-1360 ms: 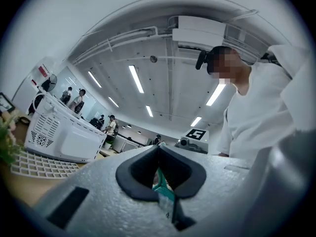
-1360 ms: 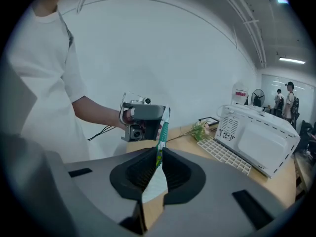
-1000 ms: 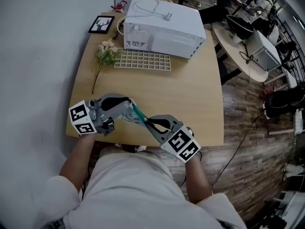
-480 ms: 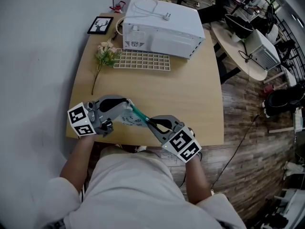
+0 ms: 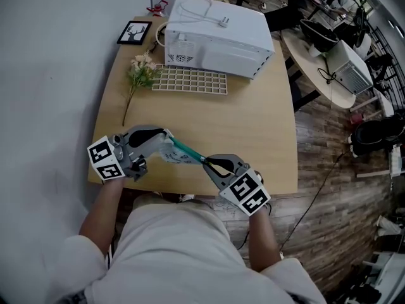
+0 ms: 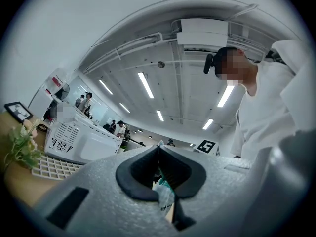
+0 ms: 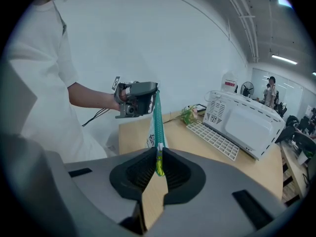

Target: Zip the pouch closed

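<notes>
A small white pouch with a teal zipper [image 5: 181, 151] hangs stretched between my two grippers, above the front edge of the wooden table [image 5: 253, 132]. My left gripper [image 5: 166, 135] is shut on one end of the pouch [image 6: 165, 194], whose crumpled white and teal fabric shows between the pads. My right gripper [image 5: 206, 163] is shut on the zipper's pull at the other end. In the right gripper view the teal zipper [image 7: 158, 115] runs straight up from my right gripper [image 7: 158, 154] to the left gripper [image 7: 138, 98].
A white microwave [image 5: 215, 33] stands at the table's back, with a white grid tray [image 5: 190, 80] in front of it. A dried flower sprig [image 5: 140, 73] and a framed picture [image 5: 134, 32] lie at the back left. A round table [image 5: 316, 62] stands at the right.
The two grippers have drawn slightly apart, and the teal zipper stretch between them looks a little longer. Both grips are unchanged.
</notes>
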Available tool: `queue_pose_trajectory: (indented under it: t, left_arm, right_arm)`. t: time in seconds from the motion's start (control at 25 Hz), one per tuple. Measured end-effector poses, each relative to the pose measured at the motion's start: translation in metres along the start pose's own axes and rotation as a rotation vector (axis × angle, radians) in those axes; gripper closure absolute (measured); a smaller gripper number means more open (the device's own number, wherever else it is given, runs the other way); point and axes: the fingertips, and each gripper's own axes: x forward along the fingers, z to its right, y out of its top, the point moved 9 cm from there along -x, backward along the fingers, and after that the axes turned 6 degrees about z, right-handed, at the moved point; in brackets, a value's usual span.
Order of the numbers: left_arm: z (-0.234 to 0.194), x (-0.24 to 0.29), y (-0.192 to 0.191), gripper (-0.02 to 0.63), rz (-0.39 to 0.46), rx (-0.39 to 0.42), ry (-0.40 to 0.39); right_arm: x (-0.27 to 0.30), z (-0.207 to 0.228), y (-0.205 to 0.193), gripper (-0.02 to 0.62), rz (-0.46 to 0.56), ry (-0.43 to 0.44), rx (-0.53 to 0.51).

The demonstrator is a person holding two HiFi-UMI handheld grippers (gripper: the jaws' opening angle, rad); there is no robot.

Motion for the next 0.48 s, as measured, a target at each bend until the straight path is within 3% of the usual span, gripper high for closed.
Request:
queue_pose_trajectory:
  t: [0.2, 0.48]
  left_arm:
    - [-0.005, -0.011, 0.007, 0.594, 0.033, 0.005, 0.038]
    - [-0.006, -0.017, 0.006, 0.594, -0.006, 0.03, 0.051]
  right_arm:
    - [-0.001, 0.001, -0.007, 0.554, -0.021, -0.017, -0.002]
    - [0.001, 0.004, -0.015, 0.554, -0.013, -0.024, 0.029]
